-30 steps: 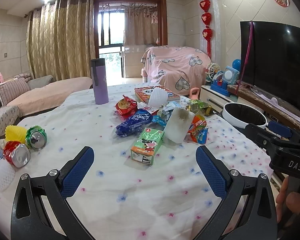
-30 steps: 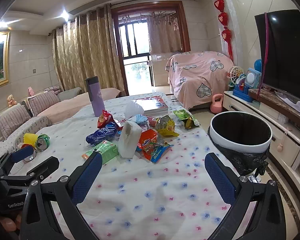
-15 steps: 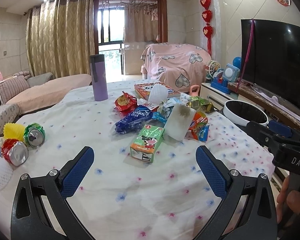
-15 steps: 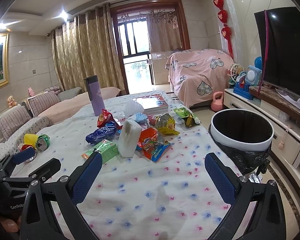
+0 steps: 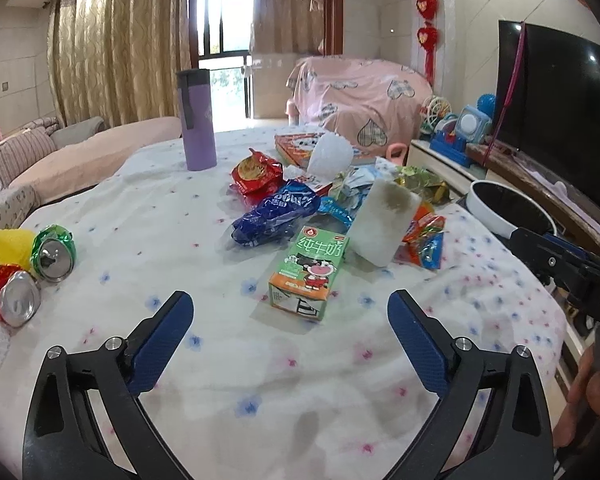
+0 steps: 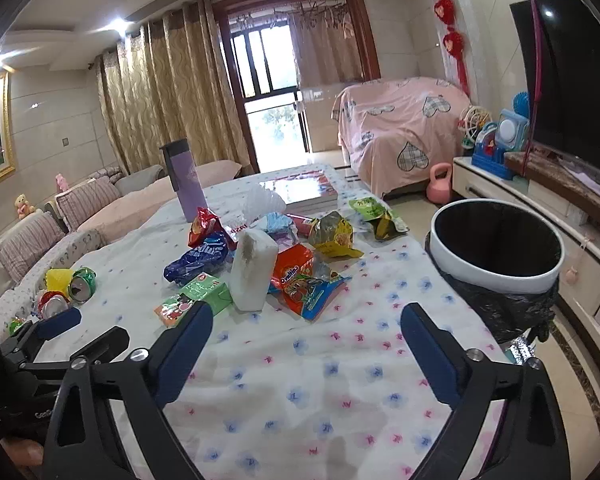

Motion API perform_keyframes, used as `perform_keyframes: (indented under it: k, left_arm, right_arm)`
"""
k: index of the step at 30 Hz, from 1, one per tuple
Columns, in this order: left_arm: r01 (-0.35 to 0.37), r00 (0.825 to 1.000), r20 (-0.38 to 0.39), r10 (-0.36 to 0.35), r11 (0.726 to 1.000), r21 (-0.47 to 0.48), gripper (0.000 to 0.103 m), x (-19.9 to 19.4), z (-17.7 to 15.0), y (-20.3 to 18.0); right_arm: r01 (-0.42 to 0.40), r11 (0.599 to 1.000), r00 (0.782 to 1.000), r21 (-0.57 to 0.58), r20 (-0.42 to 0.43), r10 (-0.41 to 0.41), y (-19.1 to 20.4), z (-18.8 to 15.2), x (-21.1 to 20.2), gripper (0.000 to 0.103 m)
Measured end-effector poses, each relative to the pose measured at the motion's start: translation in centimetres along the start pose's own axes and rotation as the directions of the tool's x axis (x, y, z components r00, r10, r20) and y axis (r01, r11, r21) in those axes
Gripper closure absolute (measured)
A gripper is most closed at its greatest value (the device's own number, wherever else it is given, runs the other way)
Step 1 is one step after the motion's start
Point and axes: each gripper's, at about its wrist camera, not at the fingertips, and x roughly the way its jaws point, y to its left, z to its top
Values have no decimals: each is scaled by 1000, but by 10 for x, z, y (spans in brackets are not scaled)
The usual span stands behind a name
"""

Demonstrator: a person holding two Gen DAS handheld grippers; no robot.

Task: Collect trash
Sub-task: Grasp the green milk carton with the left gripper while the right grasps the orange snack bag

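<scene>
Left gripper (image 5: 290, 320) fingers wide, holding nothing, above tabletop (image 5: 148, 216). Right gripper (image 6: 306, 330) fingers wide too, holding nothing. Milk carton (image 5: 308, 270) lying flat at 12 o'clock of left gripper, just beyond fingertips. Wrapper pile (image 6: 300, 256) mid-tabletop around white foam block (image 6: 254, 270). Crushed cans (image 5: 32, 268) at 9 o'clock. Trash bin (image 6: 496, 248) beside tabletop, 2 o'clock of right gripper.

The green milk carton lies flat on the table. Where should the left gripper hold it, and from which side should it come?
Grip the milk carton across its two long side faces, near the middle. It lies flat with one short end toward the left gripper, whose open jaws already straddle that line, so come straight forward and down from the near side. The white foam block crowds its far right corner.
</scene>
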Motion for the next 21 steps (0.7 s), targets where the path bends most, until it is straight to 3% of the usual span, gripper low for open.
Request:
perform_keyframes:
  k: [8, 13, 18, 21]
  left_arm:
    - [13, 997, -73, -13, 1000, 8, 10, 35, 14, 1]
    - [16, 994, -109, -15, 1000, 12, 12, 53, 18, 0]
    - [42, 985, -171, -39, 999, 16, 12, 72, 19, -3]
    - [62, 977, -204, -60, 998, 4, 20, 82, 19, -3]
  right_arm:
    - [-40, 998, 996, 53, -82, 45, -11, 13, 38, 33]
    - [-60, 994, 985, 94, -153, 74, -18, 20, 72, 54]
    - [-71, 990, 973, 123, -209, 96, -20, 22, 101, 58]
    - [-80, 987, 966, 141, -235, 112, -22, 21, 115, 62]
